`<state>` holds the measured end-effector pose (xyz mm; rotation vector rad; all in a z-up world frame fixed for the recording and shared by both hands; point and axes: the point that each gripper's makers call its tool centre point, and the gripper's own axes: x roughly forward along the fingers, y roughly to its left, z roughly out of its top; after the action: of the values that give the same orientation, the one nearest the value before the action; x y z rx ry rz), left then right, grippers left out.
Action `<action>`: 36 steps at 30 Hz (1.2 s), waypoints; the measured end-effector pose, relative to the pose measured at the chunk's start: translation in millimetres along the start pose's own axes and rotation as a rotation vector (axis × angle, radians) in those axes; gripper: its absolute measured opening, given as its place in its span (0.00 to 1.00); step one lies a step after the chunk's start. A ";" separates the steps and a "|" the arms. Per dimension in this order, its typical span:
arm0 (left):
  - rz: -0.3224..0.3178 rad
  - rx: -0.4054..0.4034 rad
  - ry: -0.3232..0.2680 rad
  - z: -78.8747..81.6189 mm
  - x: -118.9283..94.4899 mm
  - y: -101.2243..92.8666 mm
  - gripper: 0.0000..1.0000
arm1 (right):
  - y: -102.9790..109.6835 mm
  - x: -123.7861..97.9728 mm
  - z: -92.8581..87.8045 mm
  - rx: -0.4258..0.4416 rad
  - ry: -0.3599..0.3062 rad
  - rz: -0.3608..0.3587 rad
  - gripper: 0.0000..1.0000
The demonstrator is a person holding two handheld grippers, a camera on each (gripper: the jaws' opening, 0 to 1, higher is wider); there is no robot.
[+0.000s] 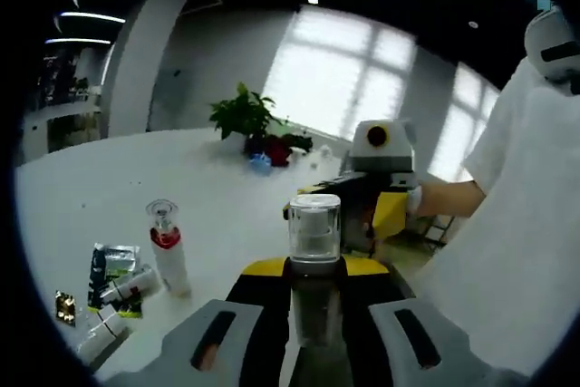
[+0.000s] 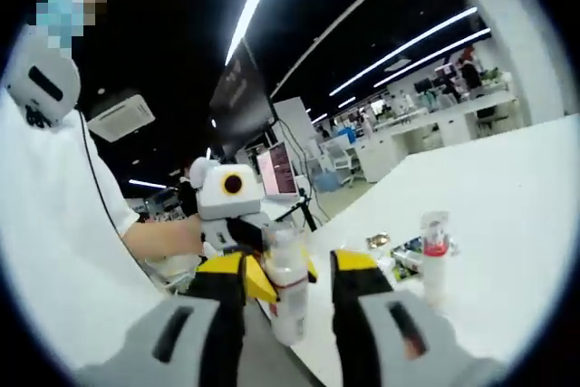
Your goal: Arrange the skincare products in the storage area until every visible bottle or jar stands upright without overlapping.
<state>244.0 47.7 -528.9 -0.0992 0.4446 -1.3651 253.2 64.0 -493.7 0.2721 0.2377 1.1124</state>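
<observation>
A bottle with a clear cap (image 1: 314,224) and a red band stands between my left gripper's (image 1: 314,267) yellow-tipped jaws, which are shut on its body. In the right gripper view the same white bottle (image 2: 286,292) hangs tilted between my right gripper's (image 2: 290,269) jaws, which stand apart on either side of it with a gap showing. The right gripper (image 1: 358,210) faces the bottle from behind it, and the left gripper (image 2: 237,224) sits behind the bottle there. A second red-banded bottle (image 1: 168,249) (image 2: 433,258) stands upright on the white table (image 1: 100,178).
Several sachets and small tubes (image 1: 113,280) (image 2: 399,251) lie flat beside the standing bottle. A potted plant (image 1: 243,115) with red and blue items (image 1: 270,153) sits at the table's far side. A person's white sleeve (image 1: 517,224) is close on the right.
</observation>
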 end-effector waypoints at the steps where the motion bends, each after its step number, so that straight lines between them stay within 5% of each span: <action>1: 0.001 0.004 0.003 -0.6 0.7 0.1 0.17 | 1.3 3.5 -0.6 -0.010 0.007 -0.003 0.34; 20: 0.004 0.016 0.036 -8.0 5.5 11.3 0.17 | -15.2 11.7 -14.0 -0.027 0.057 -0.077 0.22; 27: -0.004 0.034 0.037 -9.1 11.3 13.2 0.18 | -18.6 11.2 -15.7 -0.100 0.083 -0.100 0.21; 36: 0.035 0.054 0.101 -31.7 18.2 26.5 0.18 | -26.5 16.1 -27.6 -0.171 0.157 -0.117 0.21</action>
<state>259.3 41.8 -570.9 0.0220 0.4920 -1.3505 273.6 70.2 -529.4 0.0177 0.2920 1.0323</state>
